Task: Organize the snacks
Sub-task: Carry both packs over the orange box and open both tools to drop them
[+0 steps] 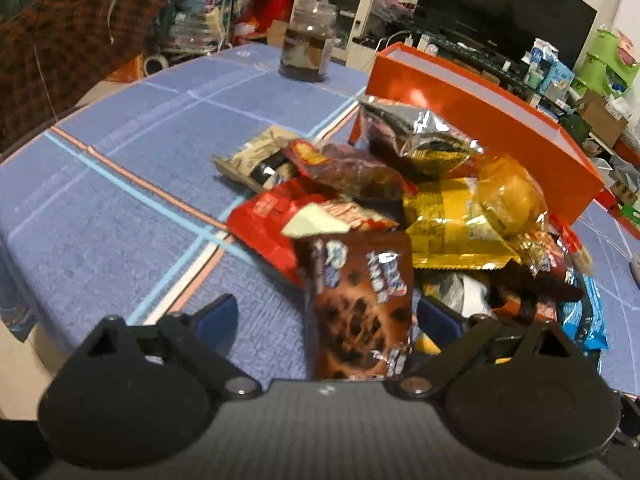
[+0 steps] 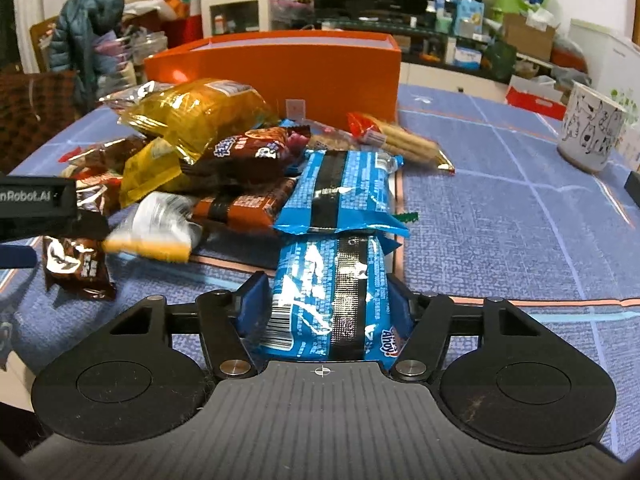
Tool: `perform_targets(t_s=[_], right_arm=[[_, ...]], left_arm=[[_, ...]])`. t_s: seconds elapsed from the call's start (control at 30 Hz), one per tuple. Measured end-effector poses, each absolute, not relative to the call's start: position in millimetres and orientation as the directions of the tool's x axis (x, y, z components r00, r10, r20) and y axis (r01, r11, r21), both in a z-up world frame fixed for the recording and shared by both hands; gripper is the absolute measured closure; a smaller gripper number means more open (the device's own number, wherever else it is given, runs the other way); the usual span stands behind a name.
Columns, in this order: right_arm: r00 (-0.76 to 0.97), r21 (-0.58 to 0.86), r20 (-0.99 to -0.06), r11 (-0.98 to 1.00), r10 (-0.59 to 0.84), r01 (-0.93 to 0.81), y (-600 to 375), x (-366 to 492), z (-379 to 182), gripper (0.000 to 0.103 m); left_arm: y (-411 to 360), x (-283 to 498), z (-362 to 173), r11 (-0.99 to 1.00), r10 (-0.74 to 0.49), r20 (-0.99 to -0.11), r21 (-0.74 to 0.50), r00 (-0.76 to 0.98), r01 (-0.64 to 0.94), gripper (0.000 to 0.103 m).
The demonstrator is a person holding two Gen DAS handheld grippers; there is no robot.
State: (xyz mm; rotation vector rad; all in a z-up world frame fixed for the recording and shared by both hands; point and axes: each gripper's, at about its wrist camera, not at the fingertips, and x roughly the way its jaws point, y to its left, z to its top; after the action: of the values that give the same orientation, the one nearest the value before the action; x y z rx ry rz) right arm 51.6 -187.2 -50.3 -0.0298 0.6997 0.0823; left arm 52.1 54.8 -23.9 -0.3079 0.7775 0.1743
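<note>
Crinkly foil and plastic snack packets heaped near a rigid orange box (image 2: pixel 276 68) on the blue woven-cloth counter (image 2: pixel 500 232). Right tool (image 2: pixel 326 300) level, low, clenched on one glossy blue cookie pack (image 2: pixel 328 304); a second blue pack (image 2: pixel 344 188) lies just beyond. Left tool (image 1: pixel 328 316) spread wide around a brown chocolate-chip packet (image 1: pixel 360 304), pads apart from it

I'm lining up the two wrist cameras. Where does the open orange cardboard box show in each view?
Left wrist view: the open orange cardboard box runs across the upper right, behind the snack pile.
Right wrist view: the same box sits at upper centre, again behind the pile.
Shared landmark: the yellow crinkly snack bag lying on the pile in front of the box.
</note>
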Motion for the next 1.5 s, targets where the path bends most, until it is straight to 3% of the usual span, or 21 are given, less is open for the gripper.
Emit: perform_targets(t_s=[0.03,0.2,0.37,0.7,1.0,1.27,1.5], right_arm=[[0.763,-0.001,-0.643,0.996,0.066,-0.088,-187,51,-51,0.049],[0.758,0.007,-0.648,0.995,0.078,-0.097,-188,51,-49,0.060],[0.761,0.033,-0.641,0.995,0.096,-0.098,-190,49,-49,0.063],[0.800,-0.017,-0.591,0.991,0.100,-0.136,-178,37,-36,0.064],[0.849,-0.101,-0.521,0.982,0.084,-0.160,-167,27,-21,0.064],[0.871,-0.064,-0.482,0.988,0.094,-0.142,-170,27,2,0.064],[0.889,-0.034,-0.448,0.992,0.096,-0.124,-168,34,26,0.064]], left_arm=[[54,55,-25,0.944,0.031,-0.712,-0.210,0.702,-0.255,0.007],[55,56,-24,0.941,-0.005,-0.724,-0.237,0.689,-0.242,0.046],[58,47,-20,0.950,-0.052,-0.735,-0.246,0.676,-0.195,0.053],[66,32,13,0.971,-0.049,-0.631,-0.211,0.774,-0.110,0.054],[55,24,33,0.995,0.006,-0.527,-0.085,0.850,-0.060,0.054],[50,40,45,0.994,-0.026,-0.544,-0.106,0.839,-0.038,0.054],[47,69,61,0.998,0.001,-0.574,-0.053,0.819,-0.038,0.054]])
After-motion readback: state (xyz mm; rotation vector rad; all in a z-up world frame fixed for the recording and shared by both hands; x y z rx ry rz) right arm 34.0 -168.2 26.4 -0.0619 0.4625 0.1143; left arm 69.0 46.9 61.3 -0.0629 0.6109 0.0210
